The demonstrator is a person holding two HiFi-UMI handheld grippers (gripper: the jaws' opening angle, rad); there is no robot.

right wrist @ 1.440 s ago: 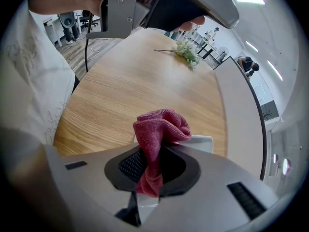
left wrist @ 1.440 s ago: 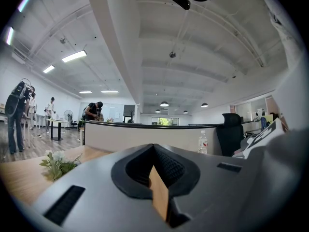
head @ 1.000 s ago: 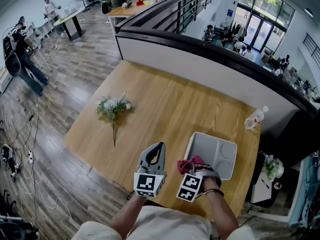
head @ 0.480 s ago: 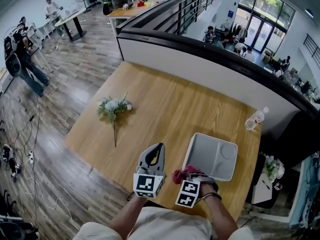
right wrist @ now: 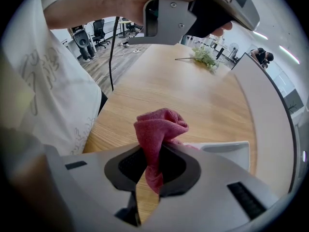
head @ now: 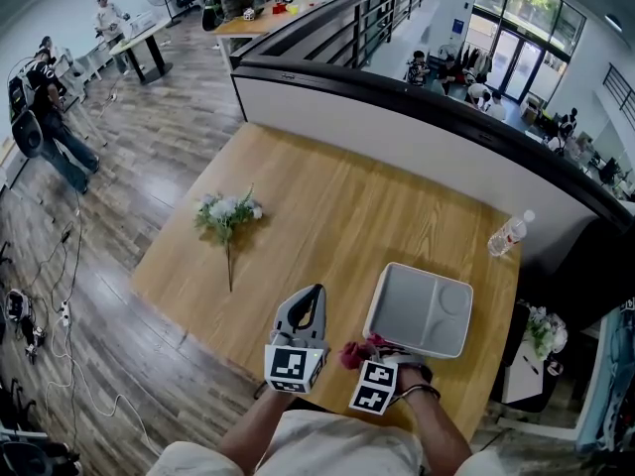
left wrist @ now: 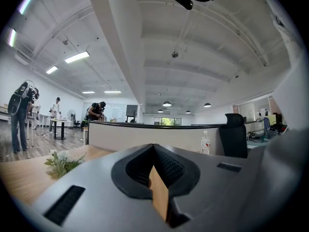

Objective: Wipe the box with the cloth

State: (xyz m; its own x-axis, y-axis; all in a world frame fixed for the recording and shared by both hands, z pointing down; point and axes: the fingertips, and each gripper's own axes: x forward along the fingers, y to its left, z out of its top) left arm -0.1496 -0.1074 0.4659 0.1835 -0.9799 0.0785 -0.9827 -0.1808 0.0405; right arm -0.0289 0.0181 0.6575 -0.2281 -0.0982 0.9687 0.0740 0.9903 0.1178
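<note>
The box is a shallow grey tray (head: 419, 310) with compartments, lying on the wooden table near its front right part. A red cloth (head: 354, 353) is bunched just off the tray's near left corner, with my right gripper (head: 369, 357) shut on it. In the right gripper view the cloth (right wrist: 157, 134) sticks up between the jaws, and the tray's corner (right wrist: 227, 149) shows just to its right. My left gripper (head: 308, 303) hovers left of the tray, pointing away over the table, jaws shut on nothing (left wrist: 155, 178).
A small bunch of white flowers (head: 226, 212) lies on the table's left part. A plastic water bottle (head: 506, 234) stands at the far right edge. The table (head: 327, 216) meets a curved railing wall behind. People stand at desks far off to the left.
My right gripper has pulled the red cloth back toward me and leftward, from over the tray's near left part to just off its corner. The left gripper has stayed put.
</note>
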